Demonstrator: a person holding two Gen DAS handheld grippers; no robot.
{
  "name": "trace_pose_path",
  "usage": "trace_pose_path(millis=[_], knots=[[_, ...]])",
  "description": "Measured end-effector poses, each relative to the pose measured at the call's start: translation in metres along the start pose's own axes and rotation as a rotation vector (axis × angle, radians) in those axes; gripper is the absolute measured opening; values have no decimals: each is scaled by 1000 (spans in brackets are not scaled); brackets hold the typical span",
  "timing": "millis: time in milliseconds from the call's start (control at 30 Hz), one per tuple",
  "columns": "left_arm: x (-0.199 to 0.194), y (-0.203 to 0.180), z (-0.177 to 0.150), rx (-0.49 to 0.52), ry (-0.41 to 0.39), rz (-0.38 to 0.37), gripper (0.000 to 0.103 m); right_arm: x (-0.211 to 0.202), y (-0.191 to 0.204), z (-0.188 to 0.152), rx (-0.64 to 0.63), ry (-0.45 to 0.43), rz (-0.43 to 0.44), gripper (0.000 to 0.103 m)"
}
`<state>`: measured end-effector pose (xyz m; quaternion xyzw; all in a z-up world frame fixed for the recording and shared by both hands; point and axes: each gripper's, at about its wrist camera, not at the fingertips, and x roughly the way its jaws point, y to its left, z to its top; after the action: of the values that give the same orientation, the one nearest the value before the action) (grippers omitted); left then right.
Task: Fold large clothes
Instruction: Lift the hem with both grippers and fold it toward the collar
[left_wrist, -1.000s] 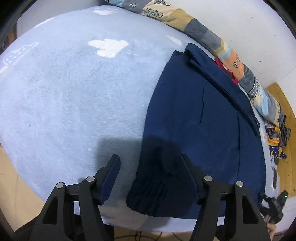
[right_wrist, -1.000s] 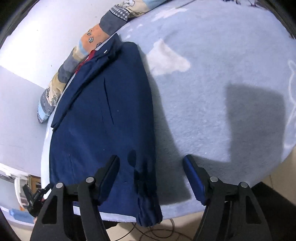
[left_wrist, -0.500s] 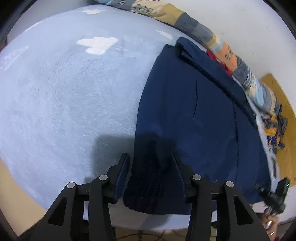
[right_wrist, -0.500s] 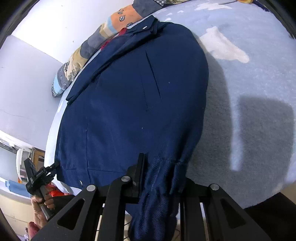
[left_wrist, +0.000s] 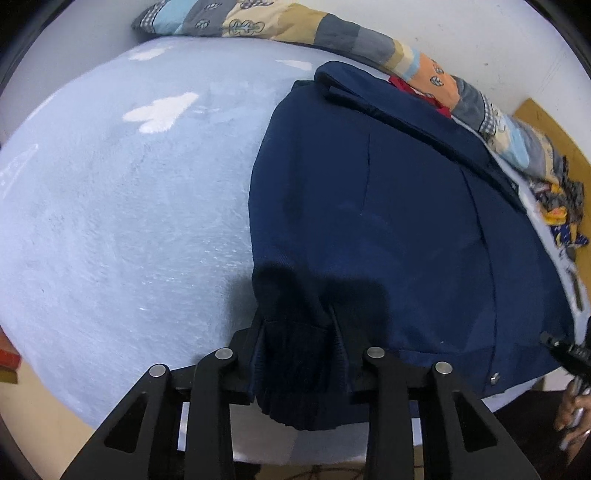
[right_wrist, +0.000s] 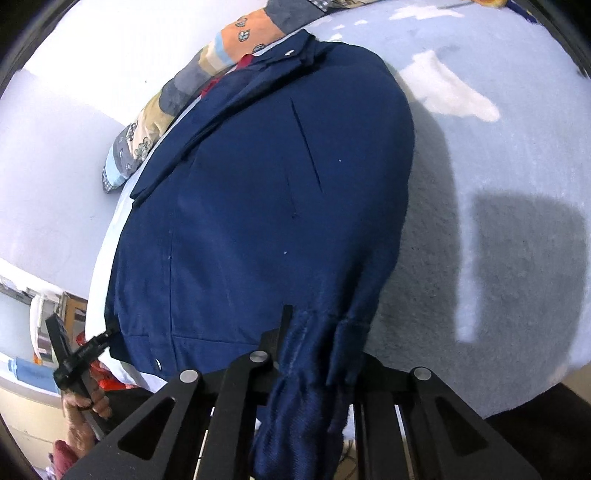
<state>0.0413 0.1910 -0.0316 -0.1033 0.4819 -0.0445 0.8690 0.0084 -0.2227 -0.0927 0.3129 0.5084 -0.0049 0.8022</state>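
Left wrist view: my left tool (left_wrist: 297, 332) is pinched on the ribbed cuff (left_wrist: 295, 373) of the navy jacket (left_wrist: 388, 221), its two black fingers (left_wrist: 255, 339) pressed against either side of the gathered fabric at the near edge of the bed (left_wrist: 122, 229). From the tool the jacket spreads forward and to the right, lying flat on the pale blue fleece blanket with its collar (left_wrist: 354, 96) at the far end, touching a patchwork quilt (left_wrist: 369, 40) that runs along the white wall. Right wrist view: my right tool (right_wrist: 317, 347) grips the other cuff (right_wrist: 306, 398), which bunches between its closed fingers (right_wrist: 275, 339) and hangs down past them over the bed edge. Here the jacket body (right_wrist: 258, 206) extends forward and to the left of the tool, collar (right_wrist: 280, 62) again farthest away beside the quilt (right_wrist: 162, 114). Bare blanket (right_wrist: 498, 184) lies to the right of the sleeve. At lower left my left hand (right_wrist: 79, 406) holds the other tool's handle, just off the jacket's hem.
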Motion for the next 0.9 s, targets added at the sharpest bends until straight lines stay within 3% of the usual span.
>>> trace_pose_path(millis=[133,267,333,400,433,500,600,667,700,767,867,900], knots=[[2,3,1,-93,-7,-40,41,1,-1,-1,21,3,5,15],[5,20,-5,-235,-29,-137,45,3,-6,-1,50,8,17,15],[4,22,-6,-238,-30,-161,43,3,-8,0,57,12,19,15],[0,22,-10,-253,-25,-229,39,4,-9,0,69,13,20,15],[-2,25,-12,-285,-31,-291,28,4,-9,0,74,13,21,15],[-7,36,-17,-364,-53,-408,28,4,-9,0,80,12,20,15],[1,45,-25,-386,-34,-316,31,4,-8,0,78,11,19,15],[2,46,-30,-409,-35,-318,34,3,-9,0,82,10,23,15],[1,45,-32,-406,-39,-320,37,3,-9,-1,82,9,23,15],[0,40,-32,-390,-54,-345,58,4,-8,-1,76,6,20,15],[-3,30,-30,-356,-97,-431,64,3,-7,-1,72,3,18,15],[-5,29,-28,-341,-130,-425,64,3,-8,-1,76,2,19,15]])
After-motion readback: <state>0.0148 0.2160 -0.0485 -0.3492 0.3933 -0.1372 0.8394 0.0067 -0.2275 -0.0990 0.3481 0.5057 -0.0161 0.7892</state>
